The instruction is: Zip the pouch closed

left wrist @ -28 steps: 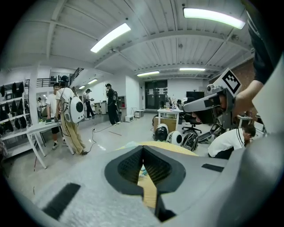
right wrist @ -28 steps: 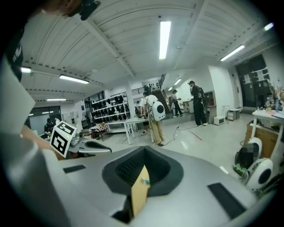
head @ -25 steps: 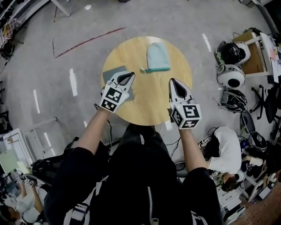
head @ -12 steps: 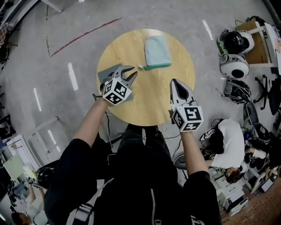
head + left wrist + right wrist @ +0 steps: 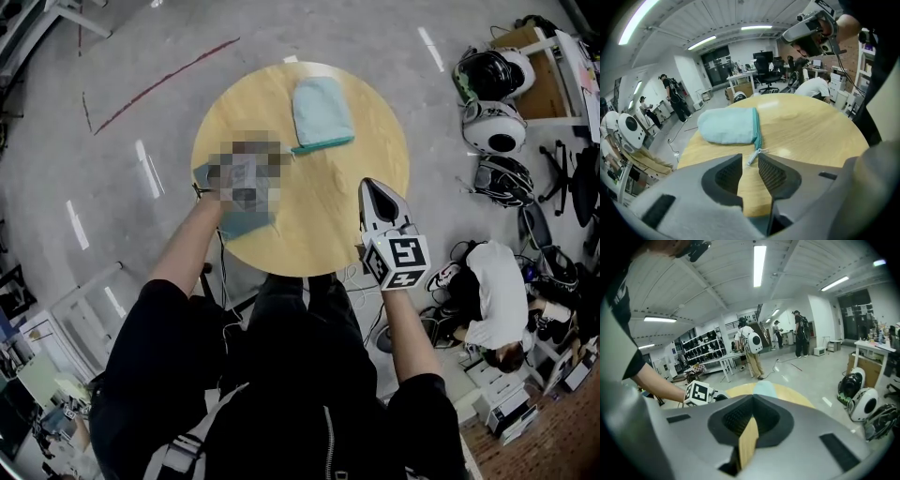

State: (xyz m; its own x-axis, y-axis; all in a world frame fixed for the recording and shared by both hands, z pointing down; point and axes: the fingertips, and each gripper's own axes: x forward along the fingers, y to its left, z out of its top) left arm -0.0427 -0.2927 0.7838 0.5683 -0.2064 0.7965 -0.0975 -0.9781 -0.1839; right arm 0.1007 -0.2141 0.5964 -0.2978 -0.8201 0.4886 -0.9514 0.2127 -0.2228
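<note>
A pale teal pouch (image 5: 322,111) lies at the far side of the round wooden table (image 5: 328,216). Its darker zipper edge (image 5: 323,144) faces me, and its pull (image 5: 753,156) sticks out at the left end. My left gripper (image 5: 750,161) hangs low over the table just short of that pull. Its jaws are opening and nothing is between them. A mosaic patch covers this gripper in the head view. My right gripper (image 5: 378,191) is shut and empty above the table's near right part, well apart from the pouch (image 5: 764,388).
A grey-teal mat (image 5: 246,223) lies on the table's left part, under my left hand. Several helmets (image 5: 494,127) sit on the floor to the right. A person in white (image 5: 492,300) crouches near the right front. Desks and people stand farther off.
My left gripper dropped toward the table and swung its tips toward the zipper pull, with its jaws going from shut to open. My right gripper sank a little.
</note>
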